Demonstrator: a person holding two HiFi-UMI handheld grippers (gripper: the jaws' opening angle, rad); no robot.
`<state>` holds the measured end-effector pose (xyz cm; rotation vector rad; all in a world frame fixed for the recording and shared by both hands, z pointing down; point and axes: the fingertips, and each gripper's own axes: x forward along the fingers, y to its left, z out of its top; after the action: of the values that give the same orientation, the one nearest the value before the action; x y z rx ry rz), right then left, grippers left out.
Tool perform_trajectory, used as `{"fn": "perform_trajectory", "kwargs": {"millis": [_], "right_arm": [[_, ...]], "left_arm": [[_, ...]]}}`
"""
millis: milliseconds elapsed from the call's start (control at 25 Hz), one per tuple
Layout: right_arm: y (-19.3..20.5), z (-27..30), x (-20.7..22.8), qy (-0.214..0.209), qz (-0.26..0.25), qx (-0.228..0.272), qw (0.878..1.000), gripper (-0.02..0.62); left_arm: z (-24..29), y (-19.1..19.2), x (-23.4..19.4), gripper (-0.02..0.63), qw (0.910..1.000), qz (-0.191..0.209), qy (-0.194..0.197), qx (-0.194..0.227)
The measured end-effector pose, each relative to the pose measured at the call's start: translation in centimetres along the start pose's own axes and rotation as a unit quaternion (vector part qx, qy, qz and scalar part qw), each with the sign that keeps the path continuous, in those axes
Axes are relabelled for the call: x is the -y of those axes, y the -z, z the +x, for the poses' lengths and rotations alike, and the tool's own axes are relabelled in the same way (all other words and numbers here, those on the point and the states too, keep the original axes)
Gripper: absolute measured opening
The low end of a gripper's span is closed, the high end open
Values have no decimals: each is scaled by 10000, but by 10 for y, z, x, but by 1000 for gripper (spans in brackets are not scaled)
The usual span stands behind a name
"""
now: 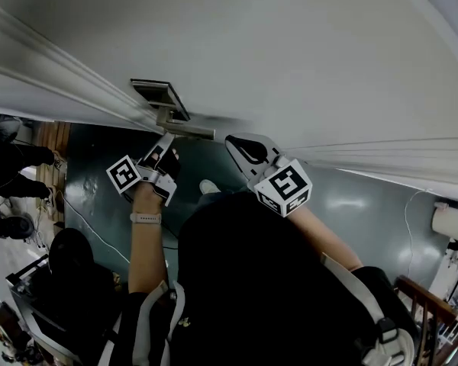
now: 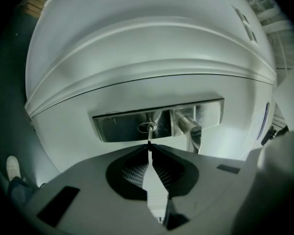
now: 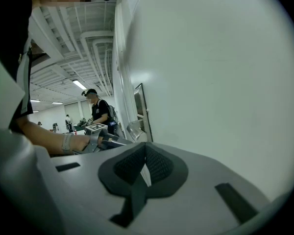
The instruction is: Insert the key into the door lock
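Note:
A silver lock plate [image 2: 122,125] sits on the white door [image 2: 147,48], with a lever handle [image 2: 190,126] to the right of the keyhole [image 2: 147,127]. My left gripper [image 2: 150,148] is shut on a thin metal key [image 2: 150,137], whose tip sits in the keyhole. In the head view the left gripper [image 1: 166,145] reaches up to the handle [image 1: 185,130] under the lock plate [image 1: 160,96]. My right gripper [image 1: 240,145] hovers beside it close to the door, shut with nothing in it. From the right gripper view its closed jaws [image 3: 146,146] point along the door [image 3: 215,72].
The door frame moulding [image 1: 61,75] runs across the left. A person [image 3: 99,111] with a cap stands at a table far back in the hall. Below lies a dark green floor [image 1: 359,212], with a chair [image 1: 30,288] at lower left and a wooden stand [image 1: 431,311] at lower right.

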<state>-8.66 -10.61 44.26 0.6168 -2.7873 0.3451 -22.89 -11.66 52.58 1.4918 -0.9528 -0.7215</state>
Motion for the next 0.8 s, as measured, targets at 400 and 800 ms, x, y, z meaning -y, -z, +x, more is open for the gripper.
{"fn": "perform_trajectory", "kwargs": {"millis": [400, 800], "right_arm": [[1, -1, -30, -1037, -298, -216, 9939, 14], [-4, -1, -69, -1972, -570, -365, 9780, 14]], "left_arm": [[-50, 34, 21, 9, 9955, 459, -117, 822], [-112, 59, 48, 9, 9649, 1764, -989, 1676]]}}
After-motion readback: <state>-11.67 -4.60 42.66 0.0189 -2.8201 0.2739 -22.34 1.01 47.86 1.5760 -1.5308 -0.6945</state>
